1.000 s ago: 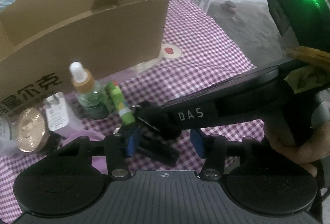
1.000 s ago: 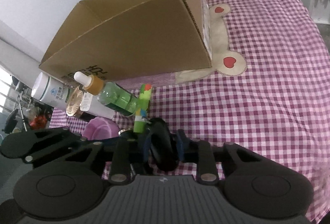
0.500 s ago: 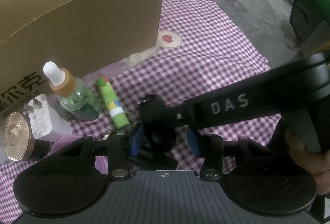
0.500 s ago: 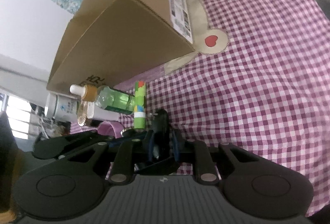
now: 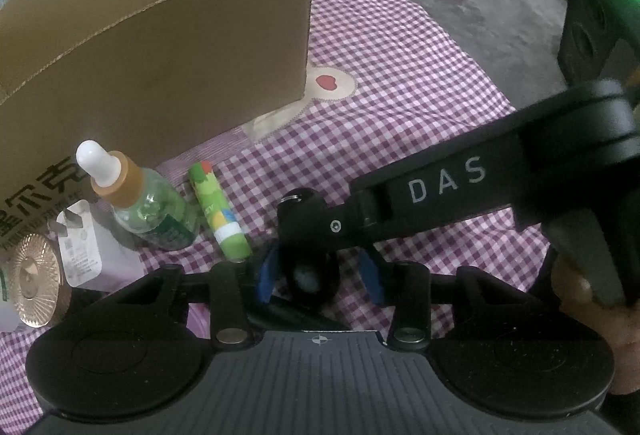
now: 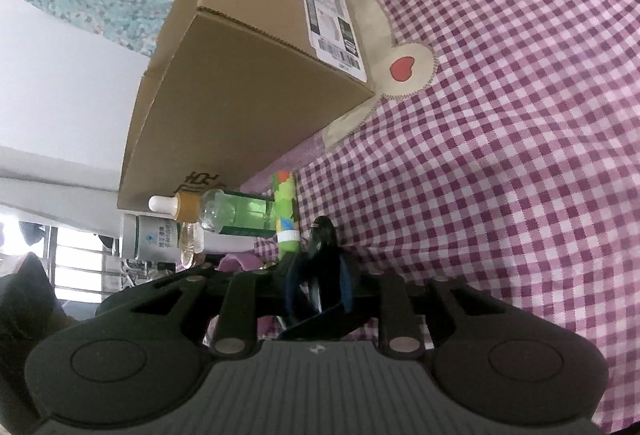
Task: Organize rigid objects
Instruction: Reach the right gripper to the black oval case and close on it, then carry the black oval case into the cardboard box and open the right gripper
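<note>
Cardboard box [image 5: 160, 47] is standing open-topped on a purple checked tablecloth [image 5: 400, 75], the largest thing in view. Just in front of it, a green dropper bottle [image 5: 148, 207] and a green tube [image 5: 218, 211] are lying side by side. Nearer still, the right gripper [image 6: 316, 275] is pinching a small black object [image 6: 322, 239] between narrow jaws, while the left gripper [image 5: 320, 275] is sitting wider around that same object [image 5: 306, 275]
</note>
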Available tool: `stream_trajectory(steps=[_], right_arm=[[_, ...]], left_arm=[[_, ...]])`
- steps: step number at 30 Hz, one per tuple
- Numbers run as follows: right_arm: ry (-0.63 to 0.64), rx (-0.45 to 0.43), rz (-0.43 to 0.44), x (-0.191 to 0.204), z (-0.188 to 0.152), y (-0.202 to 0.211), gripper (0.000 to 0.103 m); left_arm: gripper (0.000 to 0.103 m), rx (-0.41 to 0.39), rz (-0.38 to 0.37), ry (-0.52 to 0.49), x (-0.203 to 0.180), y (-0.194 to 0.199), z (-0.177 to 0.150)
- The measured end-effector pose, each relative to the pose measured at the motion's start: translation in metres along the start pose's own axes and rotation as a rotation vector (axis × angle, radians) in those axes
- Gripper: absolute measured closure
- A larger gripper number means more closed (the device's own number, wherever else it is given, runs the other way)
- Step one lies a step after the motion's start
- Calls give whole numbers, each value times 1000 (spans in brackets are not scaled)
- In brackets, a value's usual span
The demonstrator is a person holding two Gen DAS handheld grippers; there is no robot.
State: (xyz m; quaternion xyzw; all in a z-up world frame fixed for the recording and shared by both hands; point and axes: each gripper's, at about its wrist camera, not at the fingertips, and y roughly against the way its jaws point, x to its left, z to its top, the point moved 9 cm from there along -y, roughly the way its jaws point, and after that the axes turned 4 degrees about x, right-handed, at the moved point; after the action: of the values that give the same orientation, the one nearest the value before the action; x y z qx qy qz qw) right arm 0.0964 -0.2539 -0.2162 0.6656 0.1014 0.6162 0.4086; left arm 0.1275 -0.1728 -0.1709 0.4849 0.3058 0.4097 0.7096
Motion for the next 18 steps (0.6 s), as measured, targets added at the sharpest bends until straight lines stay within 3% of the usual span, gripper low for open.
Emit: stream_trajectory(steps=[2, 6, 18], right_arm=[[-9, -10, 3, -1, 1, 0, 82], [-21, -34, 14, -1, 1, 12, 85], [46, -137, 15, 48, -8, 64, 85]], left_arm=[[68, 4, -6, 4, -1, 0, 1], [68, -11, -6, -1, -2, 7, 4], [68, -147, -10, -36, -18, 67, 11]])
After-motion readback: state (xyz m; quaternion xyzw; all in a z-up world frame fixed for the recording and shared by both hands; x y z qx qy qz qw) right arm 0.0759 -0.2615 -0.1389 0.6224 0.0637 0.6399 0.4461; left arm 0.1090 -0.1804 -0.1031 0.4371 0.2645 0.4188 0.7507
